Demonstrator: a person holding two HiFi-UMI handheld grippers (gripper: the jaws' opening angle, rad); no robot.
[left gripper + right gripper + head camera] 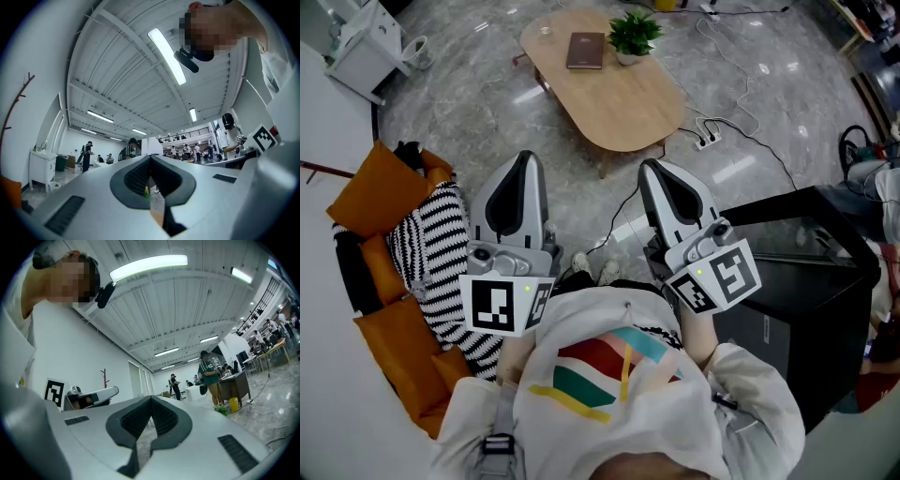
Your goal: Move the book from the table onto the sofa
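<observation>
The brown book (586, 50) lies flat on the far end of the oval wooden table (623, 108), well ahead of both grippers. The sofa (389, 281) runs along the left, with orange cushions and a black-and-white striped blanket (441, 253). My left gripper (525, 157) is held close to the person's body, jaws shut with nothing between them; its own view shows the tips meeting (150, 157). My right gripper (649, 167) sits beside it, also shut and empty (151, 398). Both point roughly level, toward the table.
A potted plant (633, 36) stands next to the book, and a small glass (546, 31) sits at the table's far left. A power strip (707, 141) and cables lie on the marble floor. A black cabinet (802, 281) stands at my right. Several people stand in the distance.
</observation>
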